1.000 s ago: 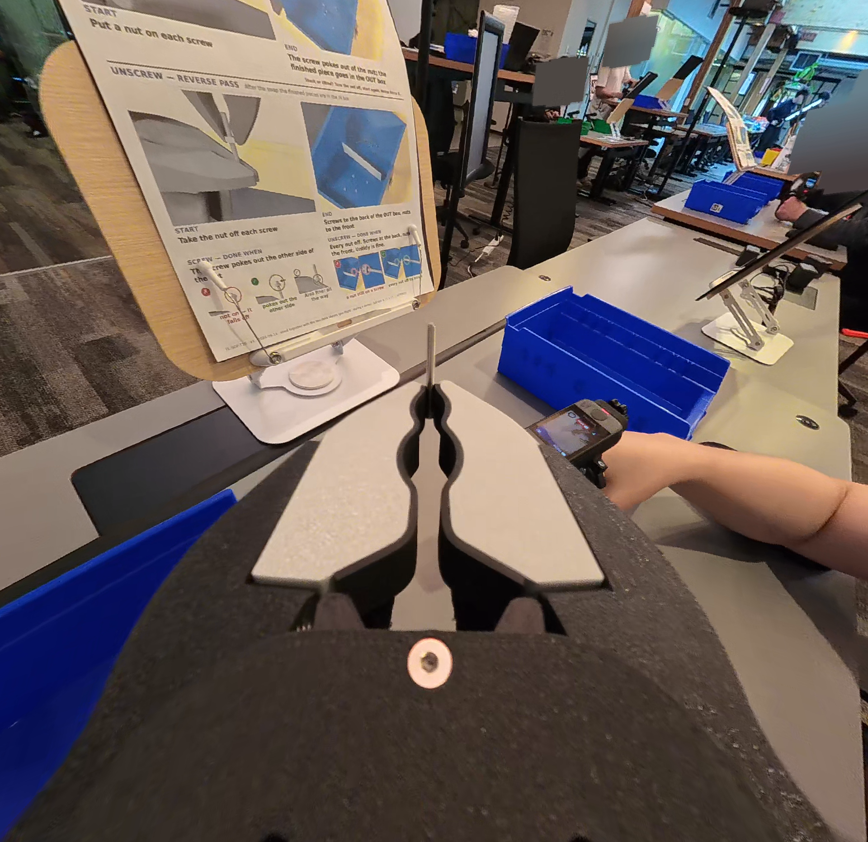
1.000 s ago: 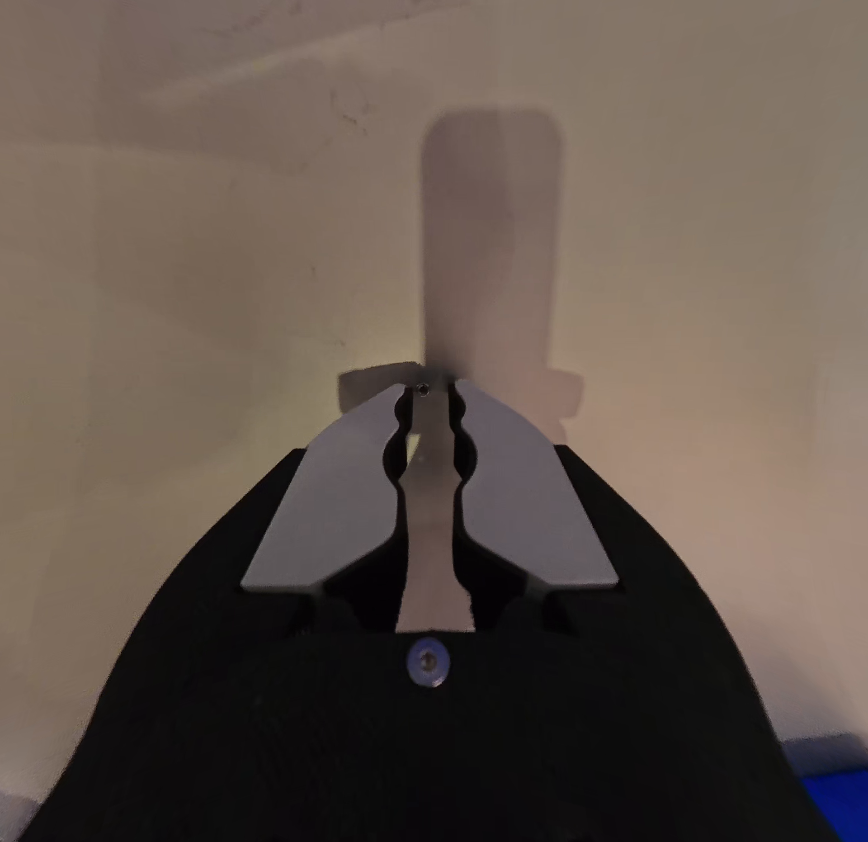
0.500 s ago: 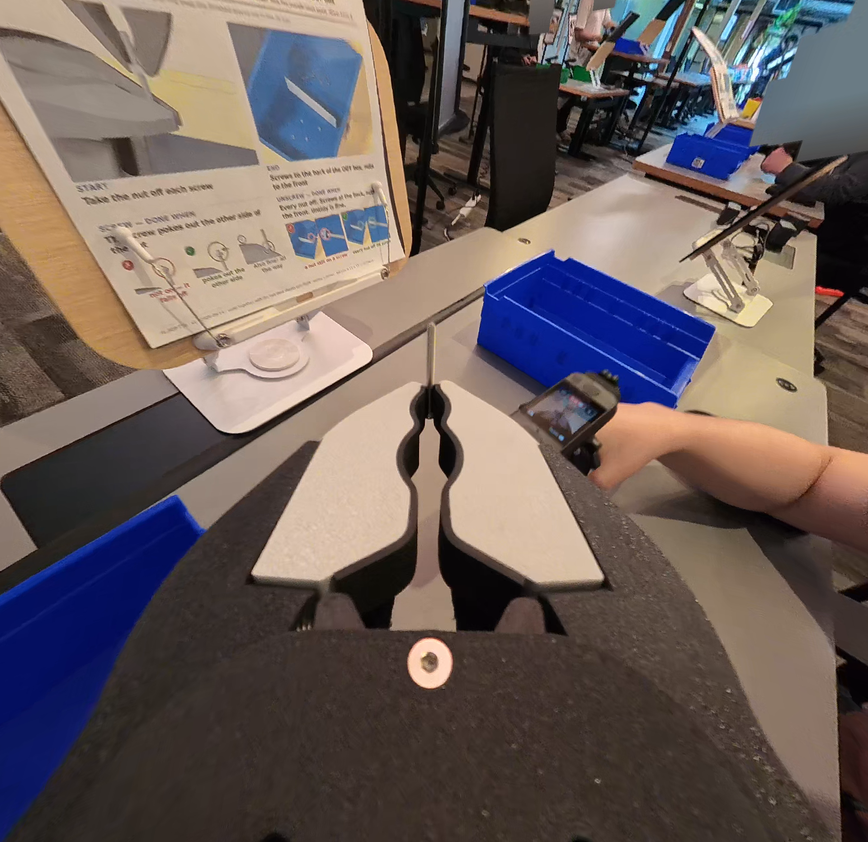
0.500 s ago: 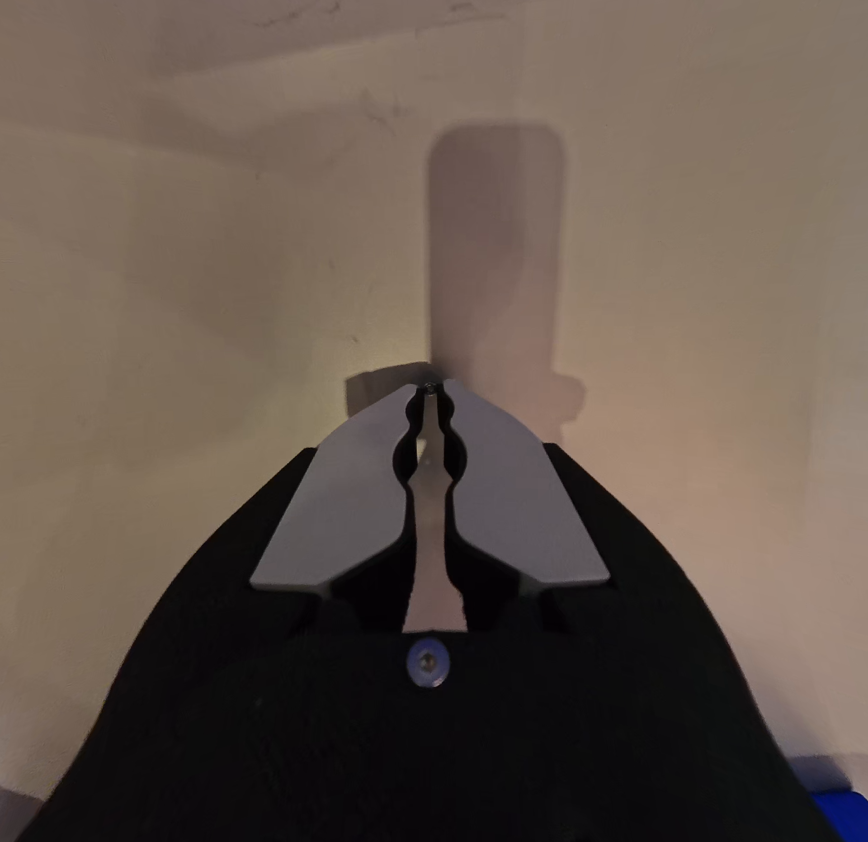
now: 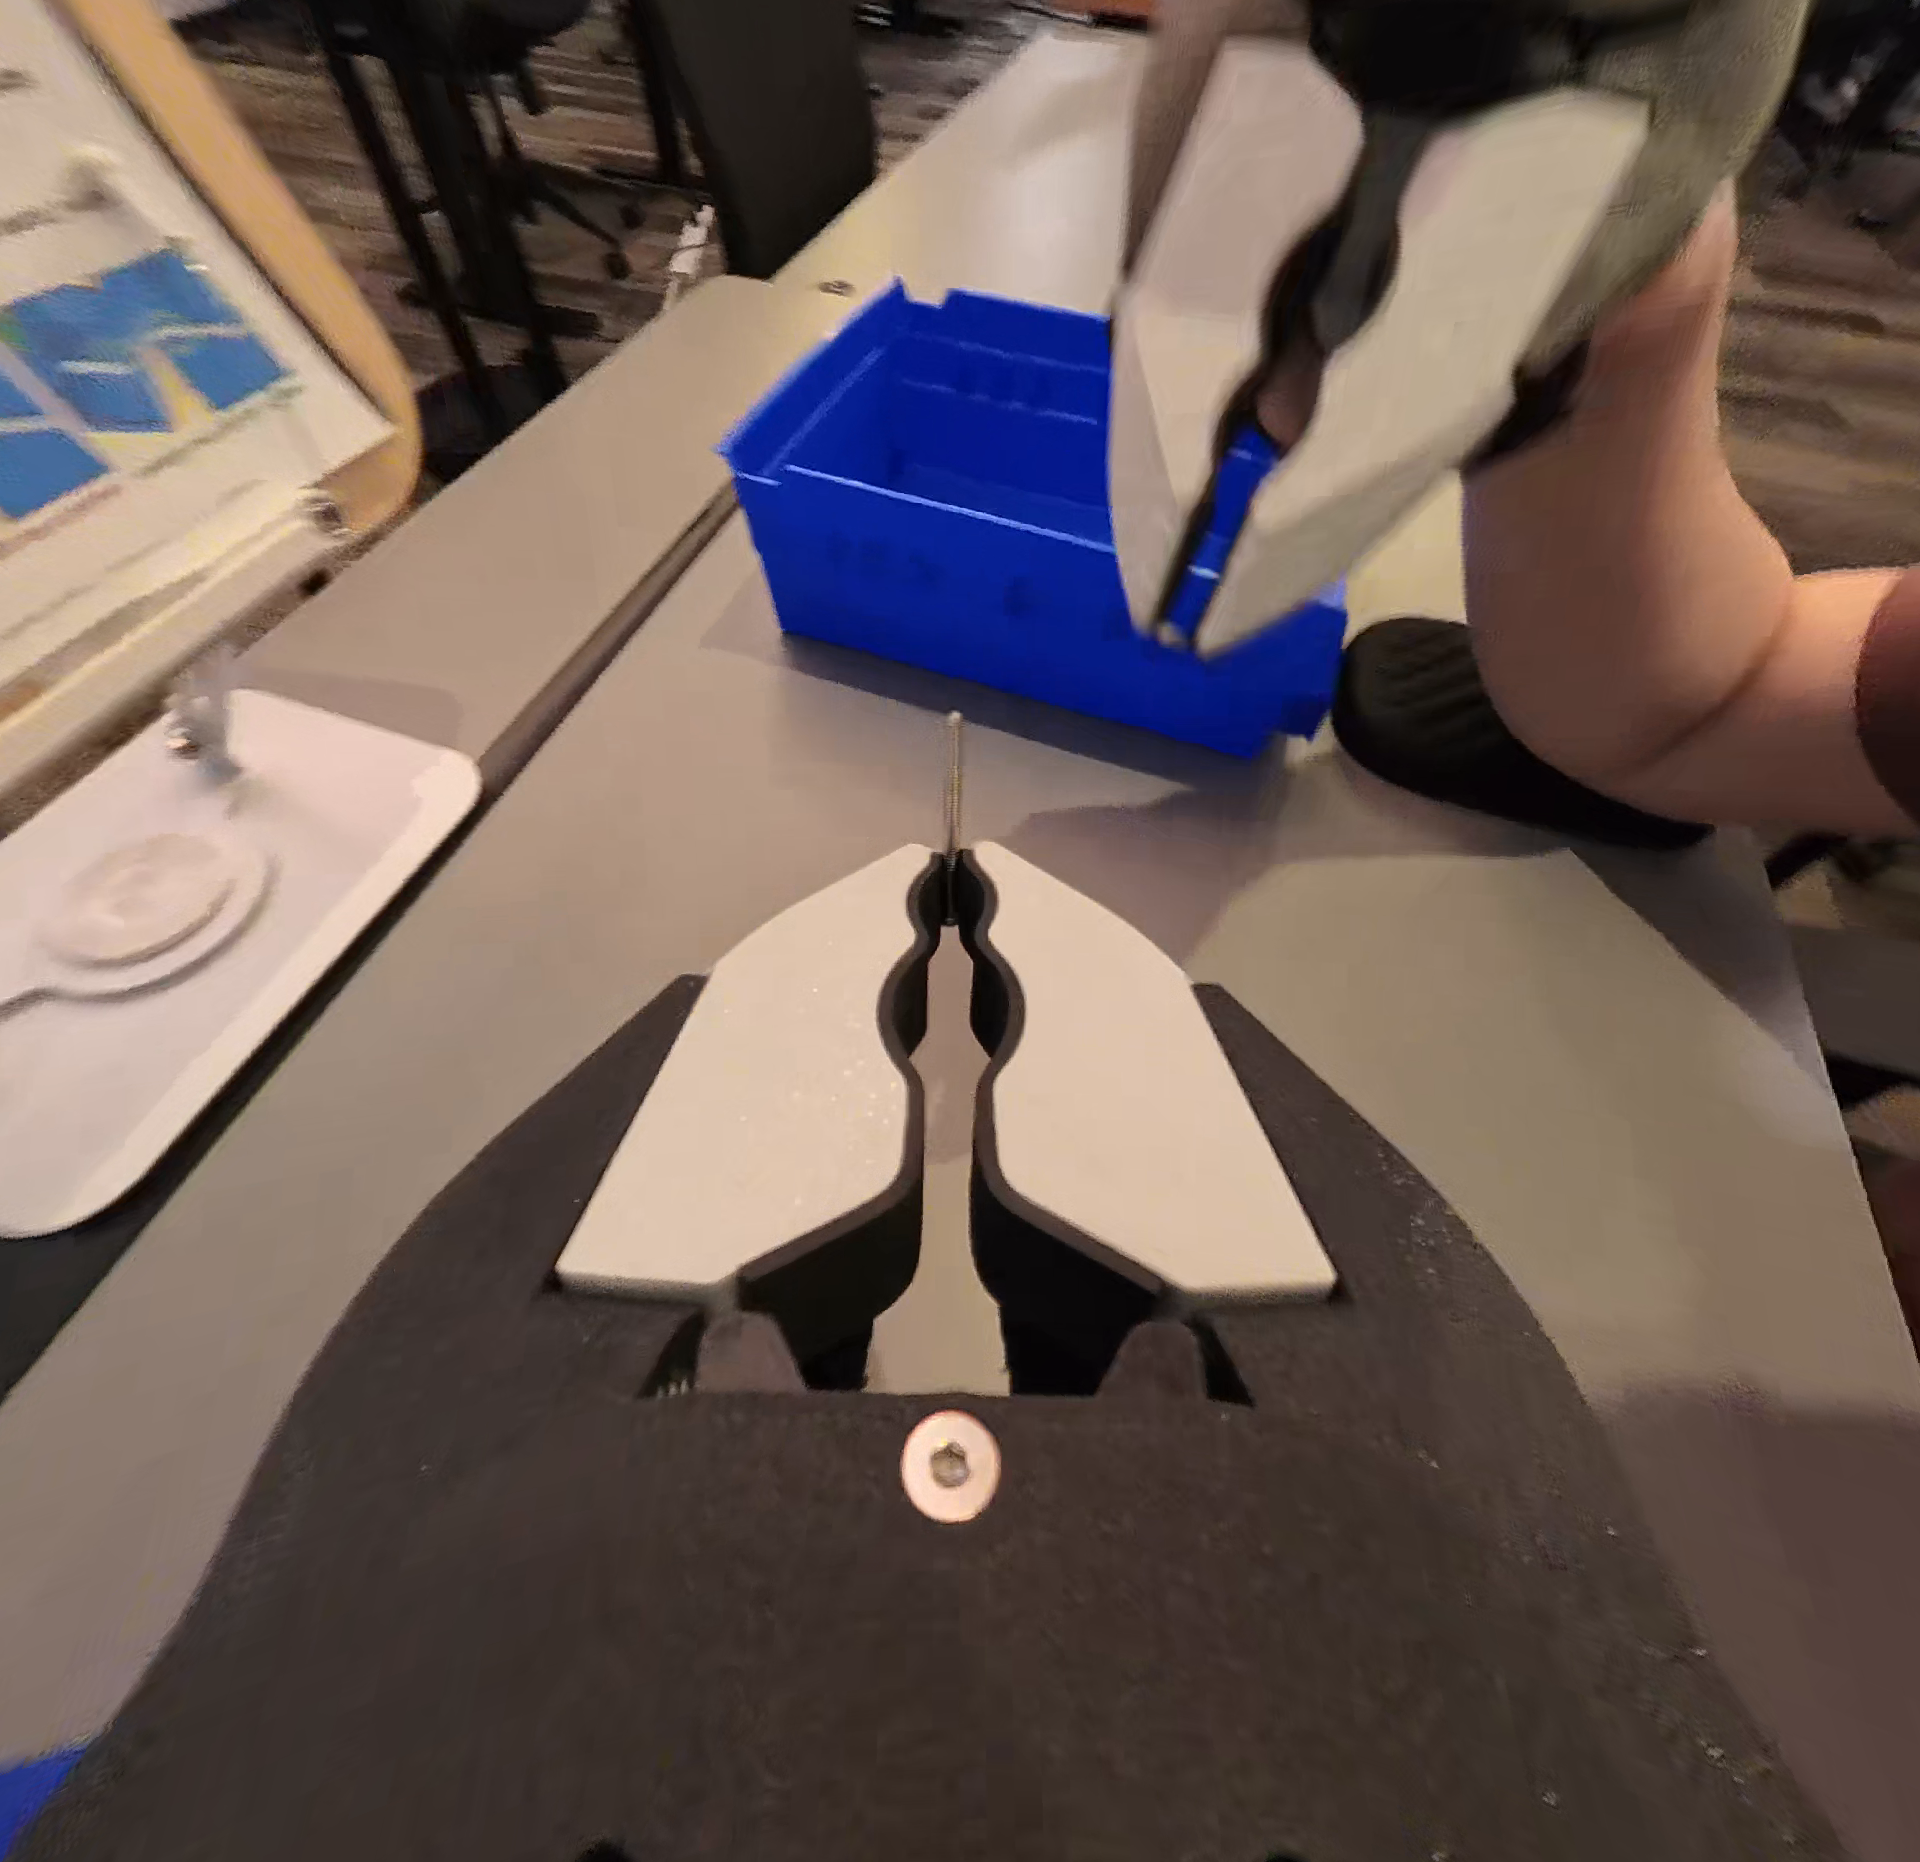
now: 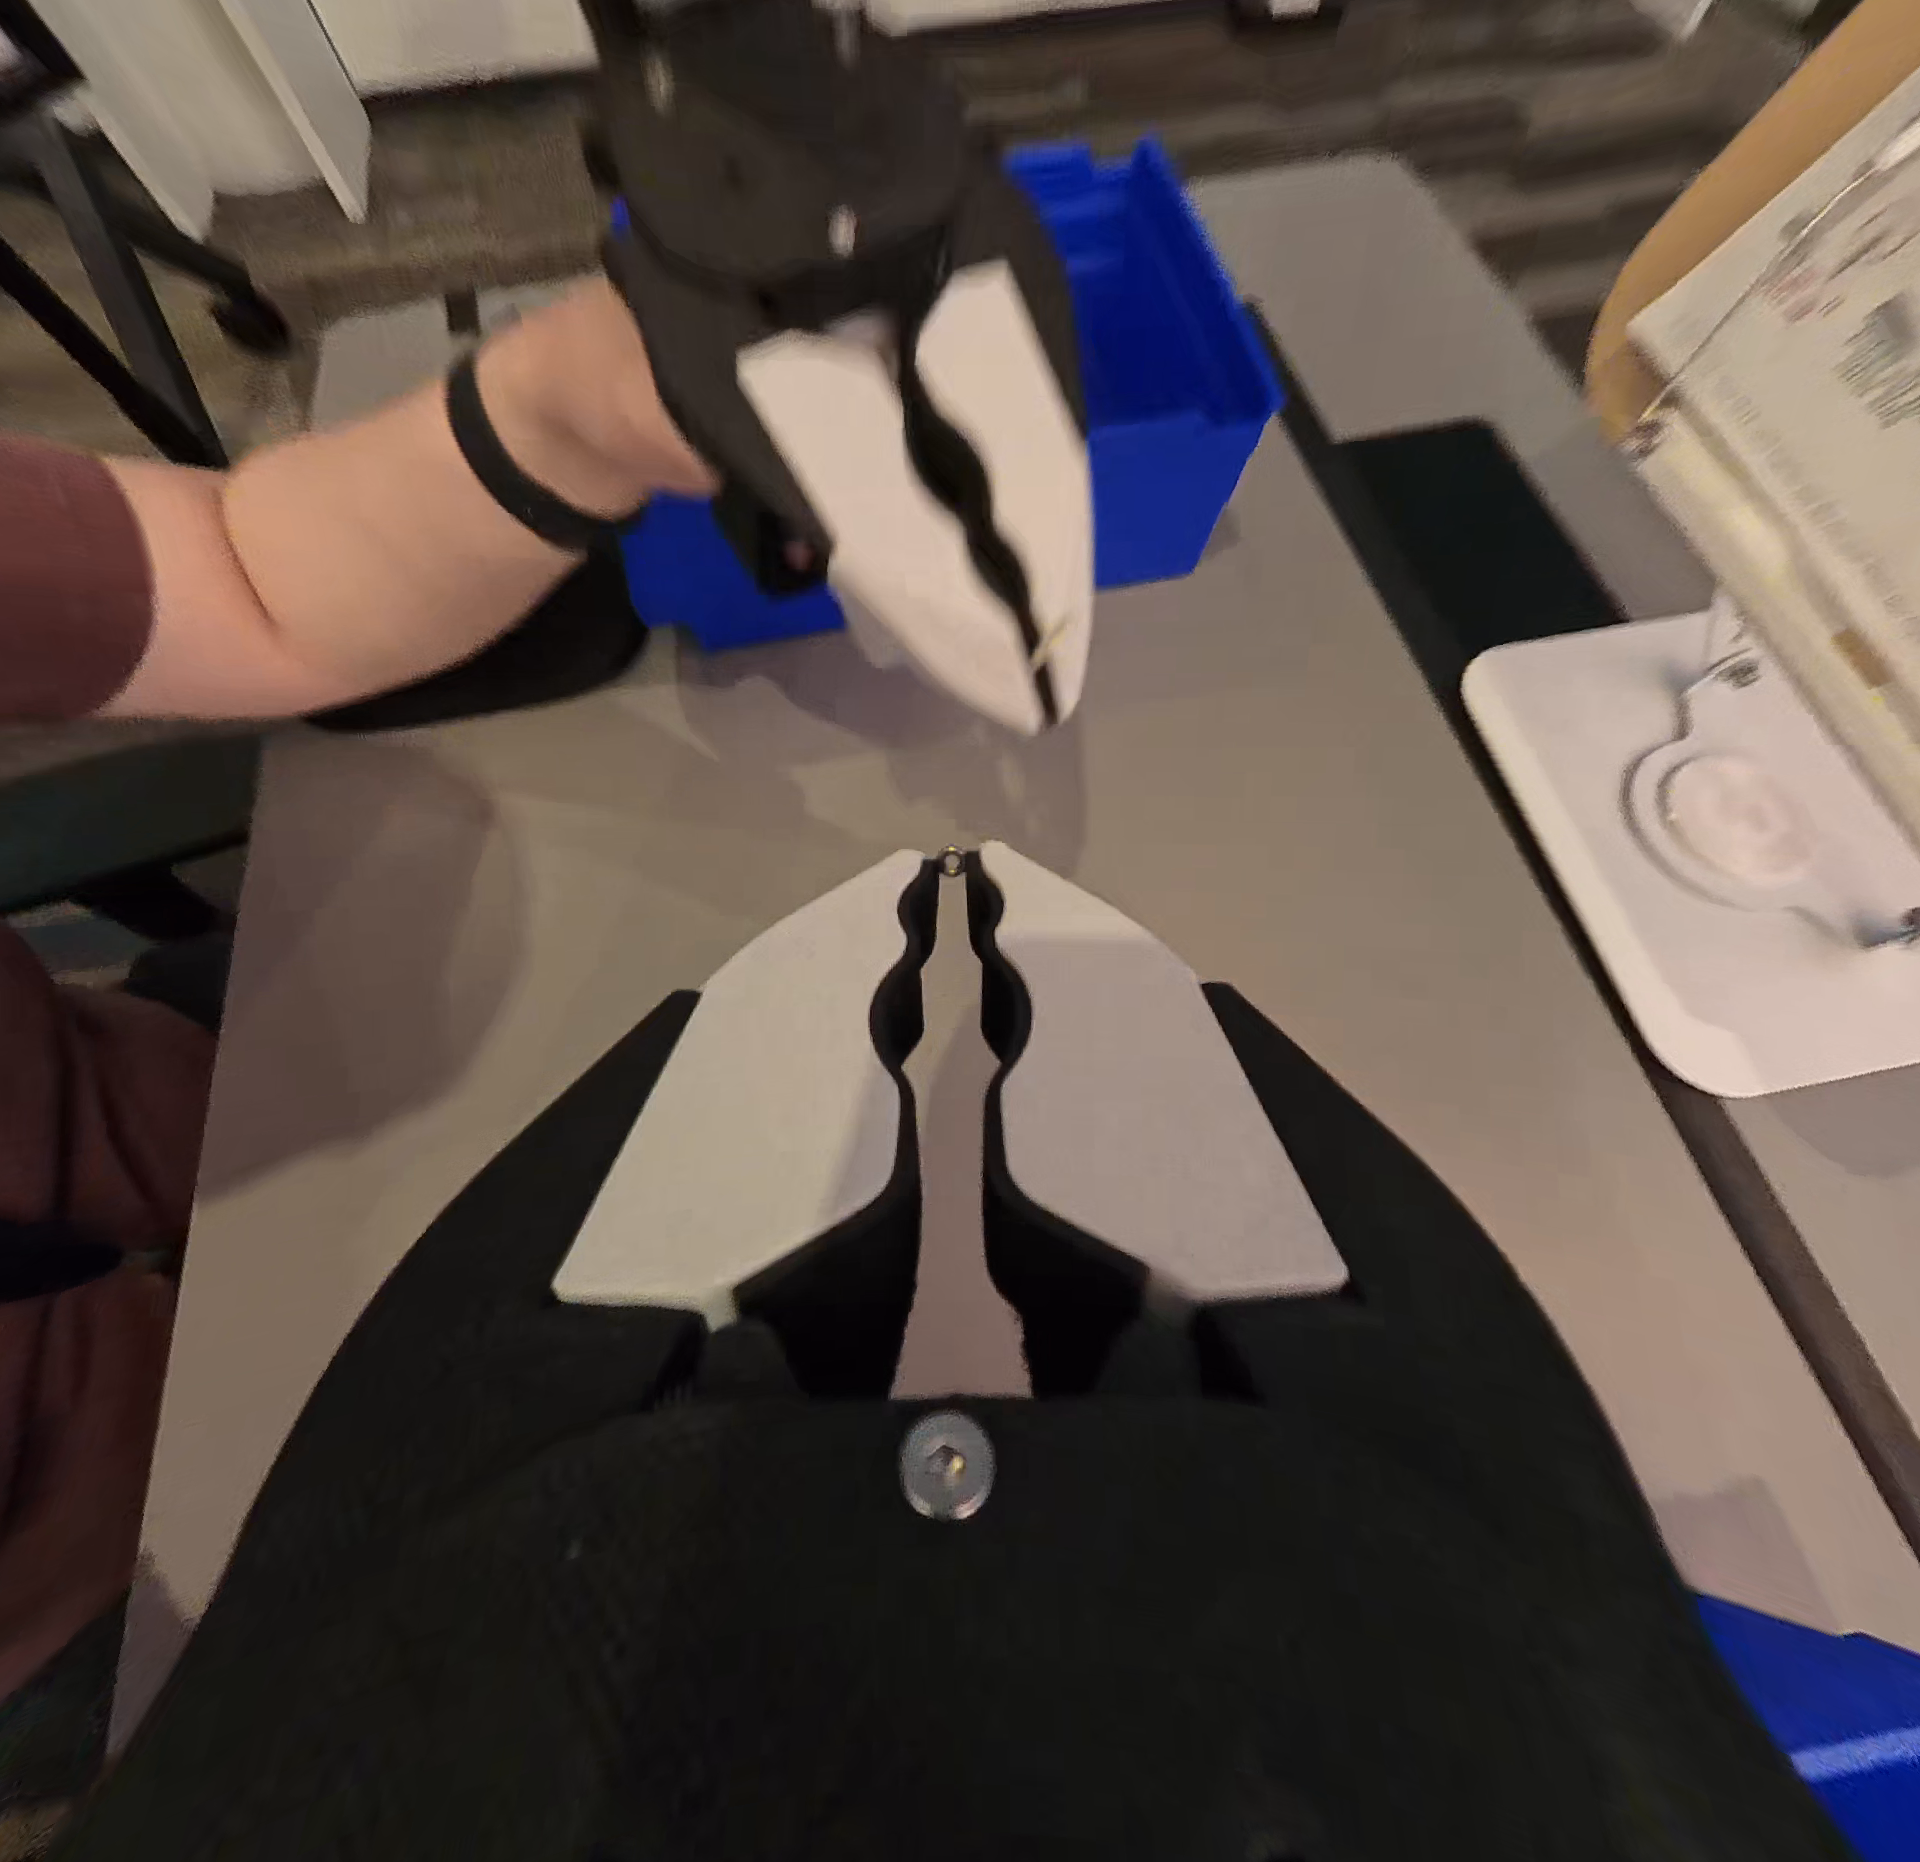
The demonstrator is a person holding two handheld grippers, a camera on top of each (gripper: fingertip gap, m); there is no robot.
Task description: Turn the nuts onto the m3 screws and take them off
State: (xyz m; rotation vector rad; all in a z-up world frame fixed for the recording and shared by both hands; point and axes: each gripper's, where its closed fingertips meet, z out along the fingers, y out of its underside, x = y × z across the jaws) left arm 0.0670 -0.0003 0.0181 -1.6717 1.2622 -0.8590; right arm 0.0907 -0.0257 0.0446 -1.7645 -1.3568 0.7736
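Observation:
My left gripper [image 5: 951,854] is shut on a thin M3 screw [image 5: 953,784] whose shaft sticks straight out past the fingertips over the grey table. My right gripper [image 6: 952,854] is shut on a small nut [image 6: 950,858] pinched at its tips. In the left wrist view the right gripper [image 5: 1184,633] hangs above and beyond the screw, tips pointing down, apart from it. In the right wrist view the left gripper [image 6: 1044,706] faces mine, with the screw [image 6: 1051,644] showing at its tips. The two grippers are apart.
A blue bin [image 5: 966,493] stands behind the grippers on the grey table [image 5: 665,856]. An instruction sheet on a wooden board [image 5: 156,358] with a white base [image 5: 208,919] stands at the left. Another blue bin [image 6: 1164,378] lies behind the left gripper. A person's forearms hold both grippers. Left tips to right tips: about 5 cm.
The right gripper has closed on the nut, lifted off the table and swung up to face the left gripper. The left gripper has tilted down toward the table, still holding the screw.

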